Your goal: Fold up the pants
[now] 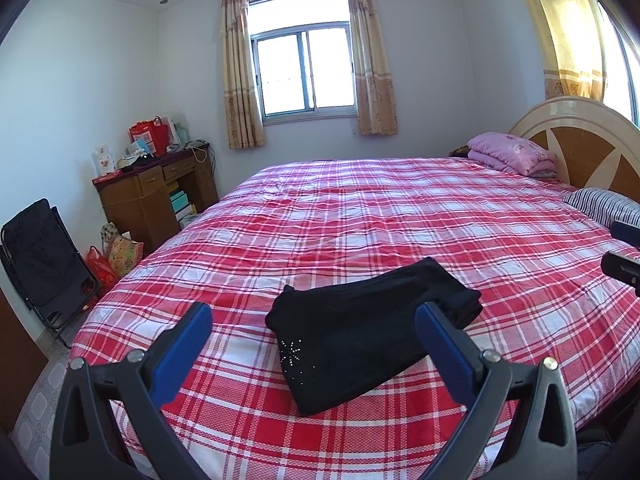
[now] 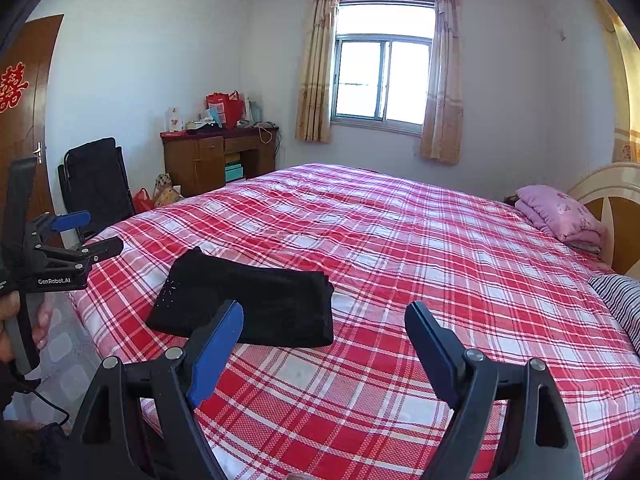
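Note:
The black pants (image 1: 360,332) lie folded into a compact bundle on the red plaid bed (image 1: 360,216), near its foot edge; a small rhinestone star shows on them. They also show in the right wrist view (image 2: 248,300). My left gripper (image 1: 314,312) is open and empty, held above and short of the pants. It also shows in the right wrist view (image 2: 94,232) at the left edge. My right gripper (image 2: 324,312) is open and empty, above the bed to the right of the pants. Its tips show in the left wrist view (image 1: 624,248).
A folded pink quilt (image 1: 512,154) and a striped pillow (image 1: 604,204) lie by the headboard (image 1: 580,136). A wooden desk (image 1: 156,188) with bags and boxes stands by the far wall. A black folding chair (image 1: 40,264) stands left of the bed.

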Demonstrator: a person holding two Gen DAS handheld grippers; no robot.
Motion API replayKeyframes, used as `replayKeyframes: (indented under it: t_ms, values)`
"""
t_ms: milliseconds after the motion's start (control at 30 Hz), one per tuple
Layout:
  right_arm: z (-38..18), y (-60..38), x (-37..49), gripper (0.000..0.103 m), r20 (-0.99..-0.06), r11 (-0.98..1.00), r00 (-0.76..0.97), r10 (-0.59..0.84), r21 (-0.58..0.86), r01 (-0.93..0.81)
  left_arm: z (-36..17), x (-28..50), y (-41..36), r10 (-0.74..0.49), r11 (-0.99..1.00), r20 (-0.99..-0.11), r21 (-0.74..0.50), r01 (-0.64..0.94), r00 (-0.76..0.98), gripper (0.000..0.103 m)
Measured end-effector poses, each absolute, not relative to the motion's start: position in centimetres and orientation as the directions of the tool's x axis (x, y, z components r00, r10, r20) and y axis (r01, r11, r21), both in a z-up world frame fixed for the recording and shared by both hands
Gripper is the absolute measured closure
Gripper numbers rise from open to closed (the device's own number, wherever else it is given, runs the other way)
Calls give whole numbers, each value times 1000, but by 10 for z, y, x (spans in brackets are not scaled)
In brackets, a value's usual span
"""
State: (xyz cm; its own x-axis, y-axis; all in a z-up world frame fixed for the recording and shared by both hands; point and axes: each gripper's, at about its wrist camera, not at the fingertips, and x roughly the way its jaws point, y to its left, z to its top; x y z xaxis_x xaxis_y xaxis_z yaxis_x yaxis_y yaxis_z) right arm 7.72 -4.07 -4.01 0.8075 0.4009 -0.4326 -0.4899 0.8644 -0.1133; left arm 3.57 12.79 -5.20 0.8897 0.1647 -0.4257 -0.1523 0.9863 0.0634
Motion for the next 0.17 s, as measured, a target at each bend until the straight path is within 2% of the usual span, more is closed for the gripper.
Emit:
replayKeyframes:
  t_ms: [167]
  values:
    - [-42, -40, 78, 19, -437, 865, 806, 399, -112, -489, -52, 36, 126, 158, 987, -420, 69, -142, 894, 0]
